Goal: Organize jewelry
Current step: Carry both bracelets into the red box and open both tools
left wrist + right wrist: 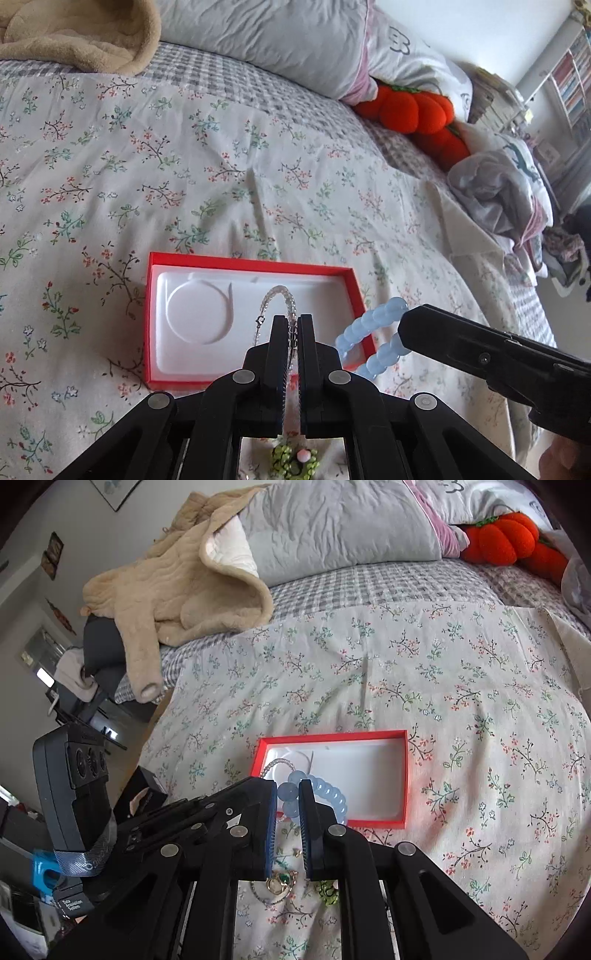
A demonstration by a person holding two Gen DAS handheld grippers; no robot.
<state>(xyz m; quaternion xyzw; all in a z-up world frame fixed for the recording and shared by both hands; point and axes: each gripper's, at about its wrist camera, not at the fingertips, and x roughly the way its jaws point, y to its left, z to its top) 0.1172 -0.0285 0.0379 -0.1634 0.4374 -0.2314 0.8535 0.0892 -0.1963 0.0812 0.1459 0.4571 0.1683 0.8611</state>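
Observation:
A red jewelry box [255, 263] with a white molded insert [207, 314] lies open on the floral bedspread; it also shows in the right wrist view [405, 775]. My left gripper [292, 332] is shut on a clear crystal bead bracelet [275, 295] and holds it over the box's near edge. My right gripper [288, 797] is shut on a pale blue bead bracelet [328, 790], held above the box's near left corner. The blue bracelet [373, 328] and the right gripper's black body [480, 354] appear at the right in the left wrist view.
Loose jewelry lies on the bedspread under the grippers: a green bead piece [295, 459] and a gold and green pendant [280, 882]. A beige jacket [177, 590], grey pillows [332, 520] and orange plush pumpkins [417, 110] lie at the back.

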